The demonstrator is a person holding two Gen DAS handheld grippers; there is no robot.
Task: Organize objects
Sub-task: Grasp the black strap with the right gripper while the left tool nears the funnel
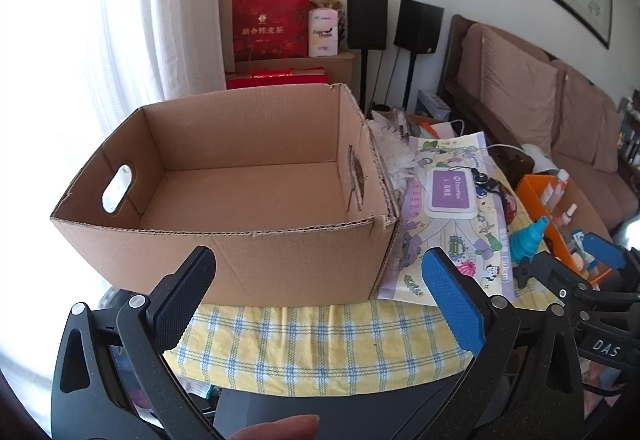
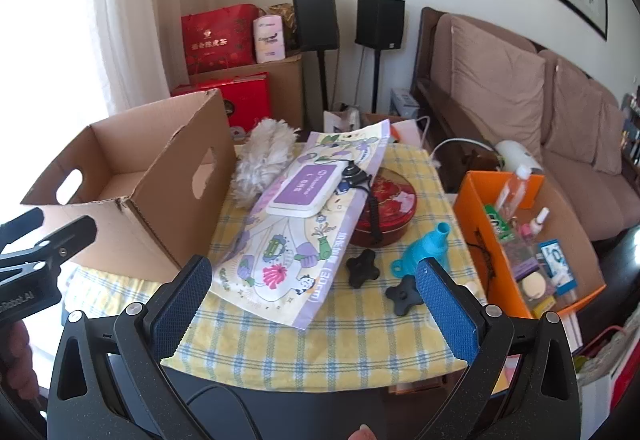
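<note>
An empty open cardboard box (image 1: 240, 240) with handle holes stands on the left of the checkered table; it also shows in the right wrist view (image 2: 160, 224). Beside it lie a white feather duster (image 2: 264, 160), a long printed pack (image 2: 304, 232) with a purple-lidded case (image 2: 308, 188) on it, a red round tin (image 2: 394, 208), a teal funnel (image 2: 428, 246) and two black knobs (image 2: 362, 266). My left gripper (image 1: 320, 280) is open and empty just before the box. My right gripper (image 2: 316, 288) is open and empty above the table's front edge.
An orange box (image 2: 476, 224) with bottles and small items stands at the right. A brown sofa (image 2: 520, 100) runs along the right wall. Two black speakers on stands (image 2: 380, 22) and red gift bags (image 2: 218, 36) are at the back. A curtained window is left.
</note>
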